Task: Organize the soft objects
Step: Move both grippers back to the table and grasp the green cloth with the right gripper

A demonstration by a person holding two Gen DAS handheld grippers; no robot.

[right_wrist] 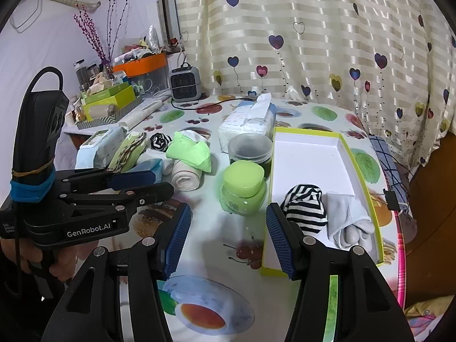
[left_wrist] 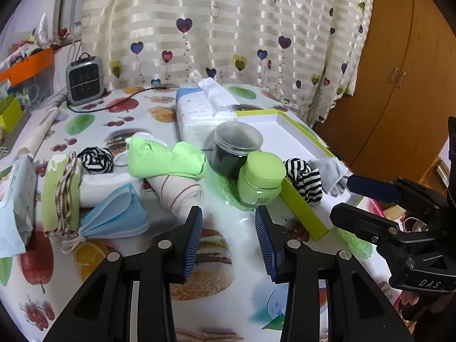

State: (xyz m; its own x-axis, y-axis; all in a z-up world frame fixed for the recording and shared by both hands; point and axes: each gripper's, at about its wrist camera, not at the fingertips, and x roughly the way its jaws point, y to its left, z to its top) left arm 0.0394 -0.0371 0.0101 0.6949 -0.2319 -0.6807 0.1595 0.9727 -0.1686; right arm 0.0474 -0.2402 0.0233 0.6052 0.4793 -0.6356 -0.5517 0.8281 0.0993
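Note:
A white box with a lime rim (right_wrist: 313, 154) (left_wrist: 268, 125) holds a black-and-white striped sock (right_wrist: 306, 211) (left_wrist: 305, 176) and a grey sock (right_wrist: 347, 222) (left_wrist: 330, 171). On the table to its left lie a second striped sock (left_wrist: 95, 158) (right_wrist: 159, 141), a green cloth (left_wrist: 168, 159) (right_wrist: 191, 152), a rolled white cloth (left_wrist: 182, 196) (right_wrist: 185, 178) and a blue face mask (left_wrist: 119, 213). My left gripper (left_wrist: 228, 213) (right_wrist: 164, 181) stands open over bare tablecloth just short of the white roll. My right gripper (right_wrist: 229, 211) (left_wrist: 346, 198) is open too, at the box's near left corner.
A lime-lidded jar (left_wrist: 260, 179) (right_wrist: 243, 188) and a dark jar (left_wrist: 235, 148) stand against the box's left wall. Behind them are a tissue pack (left_wrist: 199, 114) and a small heater (left_wrist: 84, 81) with its cord. A wipes pack (left_wrist: 14, 199) and a corded green-white roll (left_wrist: 61, 193) lie at the left.

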